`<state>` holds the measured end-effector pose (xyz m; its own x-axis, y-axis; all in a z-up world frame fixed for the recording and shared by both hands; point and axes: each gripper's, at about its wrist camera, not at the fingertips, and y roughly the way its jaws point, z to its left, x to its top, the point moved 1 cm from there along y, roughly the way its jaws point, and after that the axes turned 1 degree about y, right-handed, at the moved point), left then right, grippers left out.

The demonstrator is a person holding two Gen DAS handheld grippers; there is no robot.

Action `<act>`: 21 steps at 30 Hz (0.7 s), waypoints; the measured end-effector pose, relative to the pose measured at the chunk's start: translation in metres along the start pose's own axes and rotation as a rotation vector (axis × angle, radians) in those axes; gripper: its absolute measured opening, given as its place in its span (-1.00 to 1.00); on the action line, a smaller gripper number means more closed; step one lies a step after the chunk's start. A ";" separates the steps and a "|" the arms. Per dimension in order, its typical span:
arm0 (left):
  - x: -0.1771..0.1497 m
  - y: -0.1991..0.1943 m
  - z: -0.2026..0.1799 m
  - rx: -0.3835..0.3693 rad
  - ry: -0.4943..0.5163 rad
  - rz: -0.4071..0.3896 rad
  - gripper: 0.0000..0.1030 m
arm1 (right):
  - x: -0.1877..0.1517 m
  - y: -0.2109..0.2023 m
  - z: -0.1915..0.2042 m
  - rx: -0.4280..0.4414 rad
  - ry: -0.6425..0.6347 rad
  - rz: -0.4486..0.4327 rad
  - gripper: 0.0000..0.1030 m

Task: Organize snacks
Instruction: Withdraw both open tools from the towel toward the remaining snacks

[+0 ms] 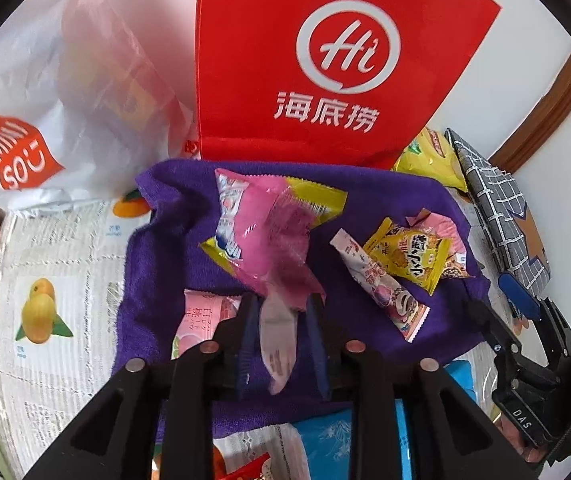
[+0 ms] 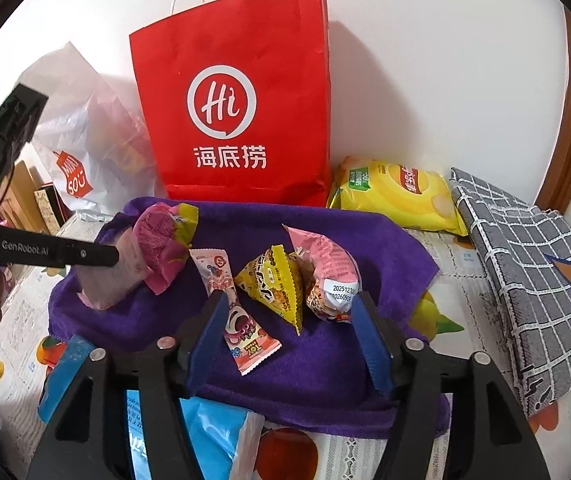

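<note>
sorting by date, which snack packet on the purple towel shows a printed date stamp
The pink packet at the right end of the row on the purple towel: a white patch with printed digits faces the camera. The other packets show none.

glossy plastic snack wrappers (image 2: pixel 269 288) on fuzzy purple cloth (image 2: pixel 325 360); matt red paper bag (image 2: pixel 237 92).

Both views are bright and evenly lit by soft daylight, with colours strong on the red paper bag (image 2: pixel 237 100) and the purple towel (image 2: pixel 325 360). The bag casts a soft shadow to its right on the white wall (image 2: pixel 445 60). Fisheye distortion bends straight lines near the edges, and dark corners ring each frame. In the left wrist view the pink snack packet (image 1: pixel 273 248) is smeared with blur, the white plastic bag (image 1: pixel 45 80) looks washed out, and print on the table cover (image 1: pixel 57 260) is too soft to read
</note>
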<state>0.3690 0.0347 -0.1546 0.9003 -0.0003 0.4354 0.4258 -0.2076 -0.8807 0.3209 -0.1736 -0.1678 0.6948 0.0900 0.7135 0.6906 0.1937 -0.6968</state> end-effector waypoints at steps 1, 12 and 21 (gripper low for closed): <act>0.001 -0.003 0.000 -0.003 0.001 -0.003 -0.27 | 0.000 -0.002 0.001 -0.010 -0.004 0.002 0.32; 0.003 -0.063 -0.004 -0.040 0.005 -0.107 0.16 | 0.001 -0.046 0.000 -0.200 0.087 0.055 0.58; -0.013 -0.118 -0.024 -0.031 0.083 -0.209 0.20 | -0.016 -0.100 0.009 -0.240 0.066 0.013 0.58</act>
<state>0.3048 0.0358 -0.0519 0.7815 -0.0338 0.6230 0.5985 -0.2414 -0.7639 0.2391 -0.1852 -0.1088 0.7099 0.0254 0.7038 0.7041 -0.0458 -0.7086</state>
